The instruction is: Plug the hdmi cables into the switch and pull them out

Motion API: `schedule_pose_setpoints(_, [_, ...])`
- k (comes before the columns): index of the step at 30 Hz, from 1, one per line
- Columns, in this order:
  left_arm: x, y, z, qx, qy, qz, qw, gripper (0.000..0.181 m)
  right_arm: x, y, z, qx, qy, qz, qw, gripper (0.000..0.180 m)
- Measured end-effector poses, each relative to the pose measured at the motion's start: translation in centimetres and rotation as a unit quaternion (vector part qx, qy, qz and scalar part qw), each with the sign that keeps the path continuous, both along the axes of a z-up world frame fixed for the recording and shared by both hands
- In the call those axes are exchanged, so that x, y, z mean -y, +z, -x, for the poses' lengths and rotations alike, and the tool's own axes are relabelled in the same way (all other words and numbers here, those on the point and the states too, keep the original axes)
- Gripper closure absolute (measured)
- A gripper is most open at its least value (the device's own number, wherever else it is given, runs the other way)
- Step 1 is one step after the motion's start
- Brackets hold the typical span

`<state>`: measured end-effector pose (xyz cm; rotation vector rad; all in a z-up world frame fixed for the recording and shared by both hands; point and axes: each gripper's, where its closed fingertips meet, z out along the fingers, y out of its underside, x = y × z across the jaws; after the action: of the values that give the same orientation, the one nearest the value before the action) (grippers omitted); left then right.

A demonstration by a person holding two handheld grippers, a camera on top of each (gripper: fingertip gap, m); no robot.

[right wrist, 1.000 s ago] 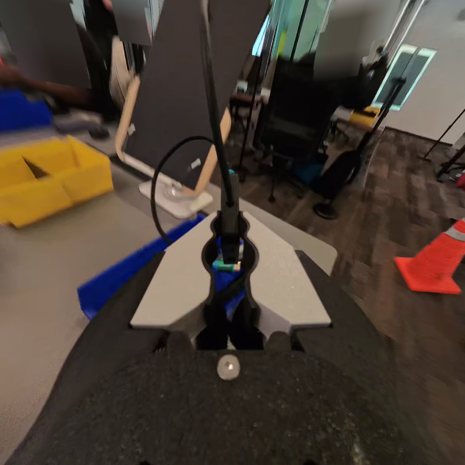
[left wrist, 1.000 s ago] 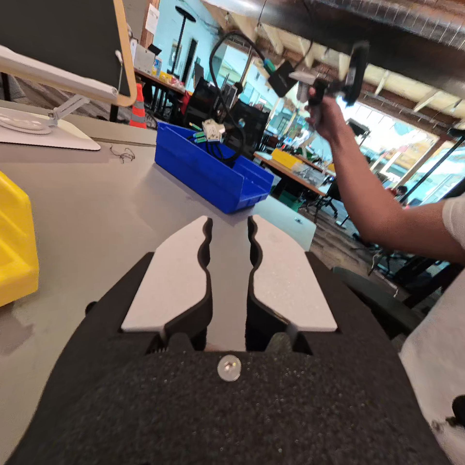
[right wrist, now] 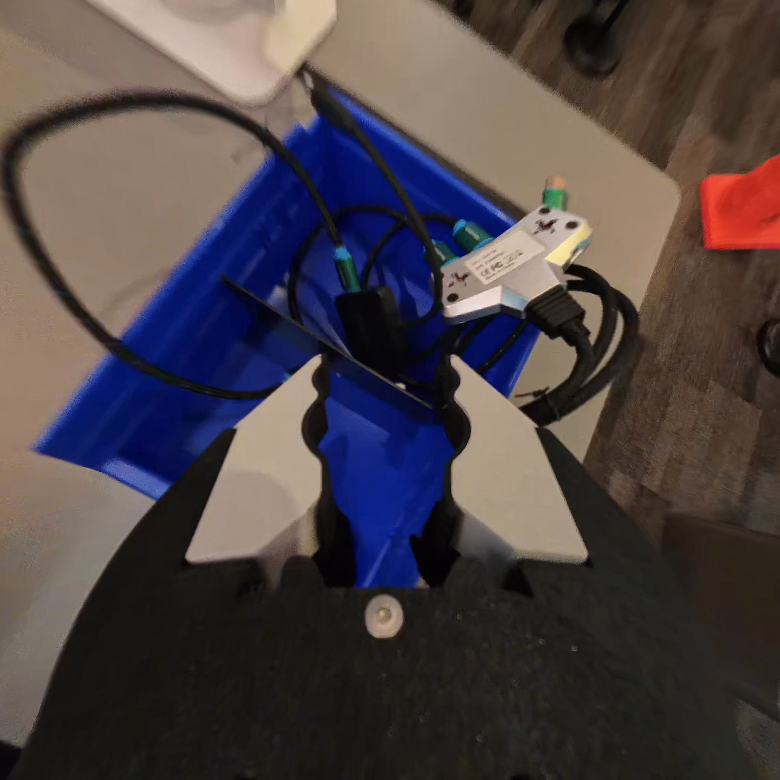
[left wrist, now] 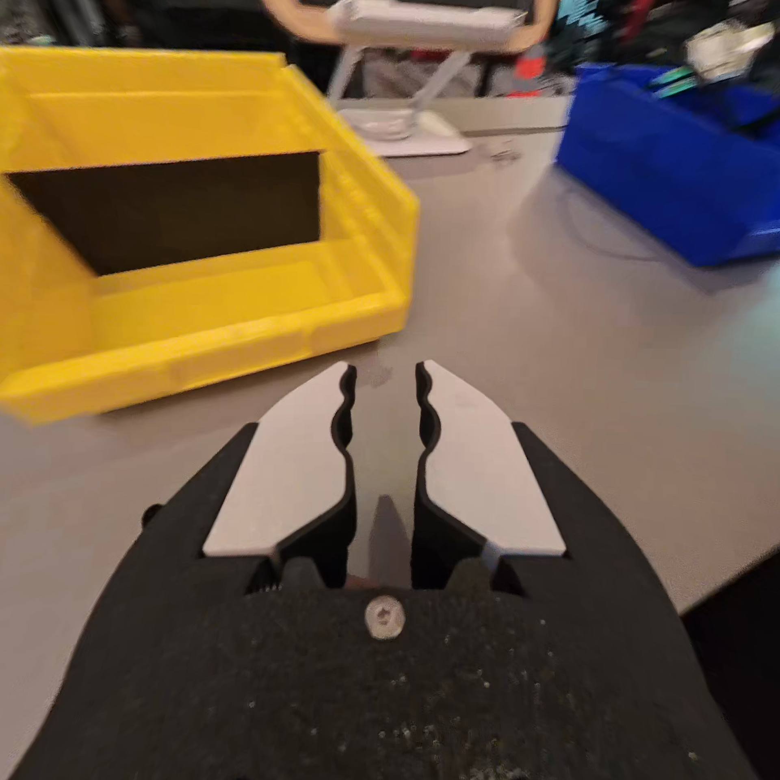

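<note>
In the right wrist view, the silver HDMI switch (right wrist: 502,274) lies tilted on the right rim of the blue bin (right wrist: 202,337). Green-ended plugs (right wrist: 468,234) sit in its far side and a thick black plug (right wrist: 557,314) in its near end. Thin black cables (right wrist: 126,350) loop out of the bin. A black connector block (right wrist: 371,325) with a green plug lies inside, just ahead of my fingertips. My right gripper (right wrist: 386,363) is open and empty above the bin. My left gripper (left wrist: 386,367) is open and empty, low over the grey table (left wrist: 548,380).
A yellow bin (left wrist: 202,337) stands close at the left gripper's front left; the blue bin (left wrist: 667,190) is far right. A white monitor stand base (left wrist: 405,135) is behind. A coiled black cable (right wrist: 599,350) hangs by the table's edge. An orange cone (right wrist: 751,211) is on the floor. Left tips to right tips: about 55 centimetres. It is some 7 centimetres from my right tips to the thick black plug (right wrist: 557,314).
My right gripper has opened and let go of the black cable plug; it now points down into the blue bin. My left gripper has swung left towards the yellow bin.
</note>
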<state>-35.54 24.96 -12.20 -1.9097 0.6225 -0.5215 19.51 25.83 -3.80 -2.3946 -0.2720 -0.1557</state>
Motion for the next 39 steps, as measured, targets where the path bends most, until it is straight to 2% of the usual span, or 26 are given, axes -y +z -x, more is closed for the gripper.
schedule_pose_setpoints(2, [-0.5, -0.6, 1.8, -0.017, 0.037, 0.01, 0.999, 0.153, 1.7, 2.2, 1.9, -0.034, -0.014, -0.089, 0.995, 0.126])
schedule_pose_setpoints(4, [-0.7, -0.7, 2.8, -0.019, 0.057, 0.014, 0.998, 0.153, 3.6, 2.8, 4.6, -0.083, -0.02, -0.168, 0.982, 0.127])
schedule_pose_setpoints(9, [-0.5, -0.5, 4.8, -0.051, 0.095, -0.013, 0.994, 0.153, 7.7, -1.2, 7.6, -0.13, -0.115, -0.285, 0.943, 0.127])
schedule_pose_setpoints(12, [-0.6, -0.1, 5.7, -0.073, 0.118, -0.034, 0.99, 0.152, 9.8, -5.2, 9.0, -0.166, -0.163, -0.31, 0.922, 0.127])
schedule_pose_setpoints(14, [-0.9, 0.0, 6.3, -0.086, 0.137, -0.043, 0.986, 0.151, 10.0, -6.5, 9.5, -0.165, -0.161, -0.315, 0.921, 0.126])
schedule_pose_setpoints(20, [-1.7, 0.0, 6.9, -0.126, 0.162, -0.063, 0.977, 0.146, 8.7, -6.6, 8.2, -0.112, -0.15, -0.303, 0.934, 0.126])
schedule_pose_setpoints(30, [-1.9, -0.2, 5.1, -0.076, 0.141, -0.043, 0.986, 0.138, 9.6, -6.5, 8.1, -0.074, -0.139, -0.304, 0.94, 0.124])
schedule_pose_setpoints(32, [-1.8, -0.2, 4.5, -0.069, 0.132, -0.043, 0.988, 0.134, 9.3, -5.7, 9.2, -0.074, -0.113, -0.319, 0.938, 0.118])
schedule_pose_setpoints(36, [-1.5, 0.0, 2.6, -0.058, 0.104, -0.057, 0.991, 0.121, 7.2, -5.3, 15.8, -0.091, 0.004, -0.322, 0.942, 0.107])
schedule_pose_setpoints(39, [-0.8, -0.1, 0.2, -0.058, 0.062, -0.063, 0.994, 0.112, 4.7, -5.4, 18.5, -0.095, 0.008, -0.319, 0.943, 0.097])
